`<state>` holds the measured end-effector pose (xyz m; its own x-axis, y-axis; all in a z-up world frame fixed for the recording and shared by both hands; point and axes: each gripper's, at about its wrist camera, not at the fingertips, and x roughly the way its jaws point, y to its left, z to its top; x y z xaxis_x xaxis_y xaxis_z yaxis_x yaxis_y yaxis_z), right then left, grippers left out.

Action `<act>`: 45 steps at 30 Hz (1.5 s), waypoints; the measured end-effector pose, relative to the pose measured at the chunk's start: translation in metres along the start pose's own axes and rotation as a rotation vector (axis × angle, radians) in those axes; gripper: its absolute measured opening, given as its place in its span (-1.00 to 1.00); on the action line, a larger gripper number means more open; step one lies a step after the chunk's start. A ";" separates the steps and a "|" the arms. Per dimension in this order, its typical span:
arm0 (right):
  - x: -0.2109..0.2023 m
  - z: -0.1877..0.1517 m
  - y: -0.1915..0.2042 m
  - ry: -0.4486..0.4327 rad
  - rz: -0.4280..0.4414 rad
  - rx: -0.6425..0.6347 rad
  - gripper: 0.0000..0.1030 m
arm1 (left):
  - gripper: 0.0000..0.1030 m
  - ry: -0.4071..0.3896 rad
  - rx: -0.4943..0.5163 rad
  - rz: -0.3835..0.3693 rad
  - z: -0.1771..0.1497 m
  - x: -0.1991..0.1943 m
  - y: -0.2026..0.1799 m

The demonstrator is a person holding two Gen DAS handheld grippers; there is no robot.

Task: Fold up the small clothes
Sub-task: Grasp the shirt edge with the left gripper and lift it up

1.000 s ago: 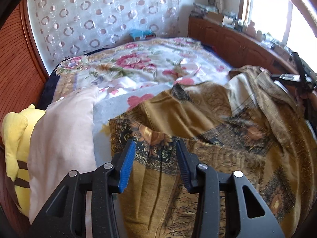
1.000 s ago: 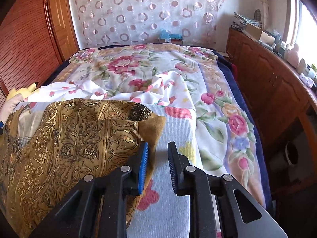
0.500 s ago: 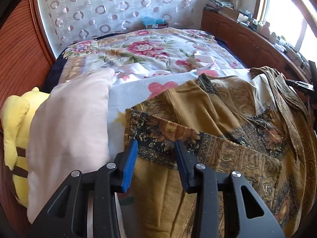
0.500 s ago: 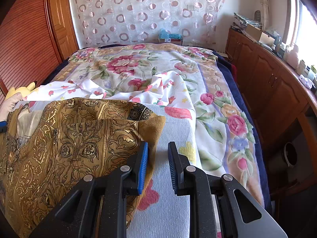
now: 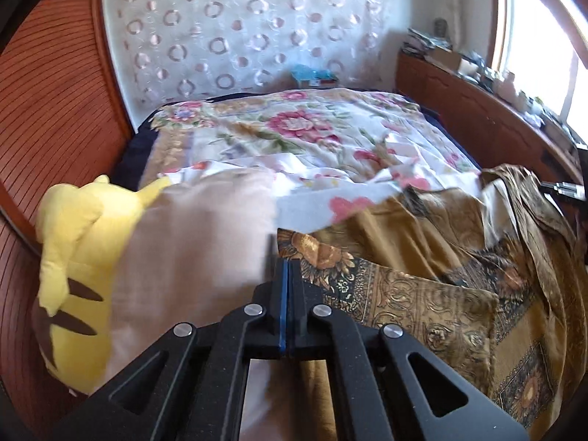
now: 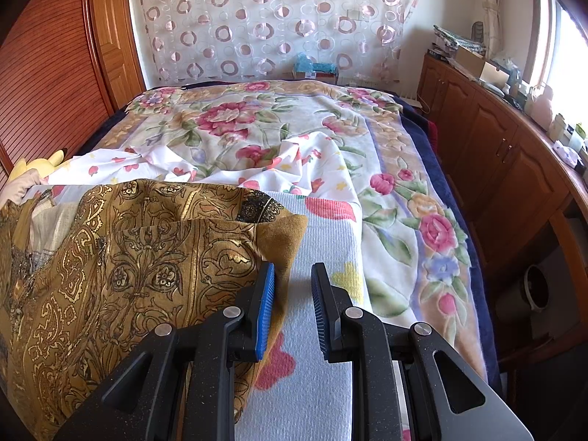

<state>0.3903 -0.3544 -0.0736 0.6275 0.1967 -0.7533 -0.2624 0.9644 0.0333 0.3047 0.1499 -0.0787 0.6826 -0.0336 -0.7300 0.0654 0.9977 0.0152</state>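
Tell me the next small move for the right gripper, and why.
Probably nudge the right gripper toward the golden garment and close on its edge: its jaws stand apart, the hem lies by one finger, while the left gripper is shut at the opposite corner.

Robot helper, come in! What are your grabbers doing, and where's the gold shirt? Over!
Left gripper shut, nothing visibly pinched. Right gripper open beside gold garment. Garment rumpled, unfolded. Pink pillow close on left.

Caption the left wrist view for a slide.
Left tongs shut at the edge of the gold patterned garment, beside a pink pillow and yellow plush toy.
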 end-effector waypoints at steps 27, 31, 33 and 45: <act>-0.007 0.022 0.007 0.029 0.049 -0.059 -0.97 | -0.97 -0.003 0.007 -0.052 -0.001 -0.002 -0.008; -0.046 0.021 0.010 -0.088 0.054 -0.044 -0.98 | -0.97 -0.109 -0.007 -0.040 0.003 -0.045 -0.006; -0.068 0.020 0.009 -0.136 0.055 -0.038 -0.98 | -0.97 -0.163 -0.002 -0.015 0.005 -0.069 -0.006; -0.212 0.003 0.017 -0.380 -0.036 -0.041 -0.99 | -0.97 -0.361 -0.063 0.078 0.011 -0.166 0.023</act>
<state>0.2549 -0.3790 0.0883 0.8619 0.2219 -0.4559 -0.2598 0.9654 -0.0212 0.2003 0.1774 0.0502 0.8972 0.0354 -0.4402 -0.0342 0.9994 0.0108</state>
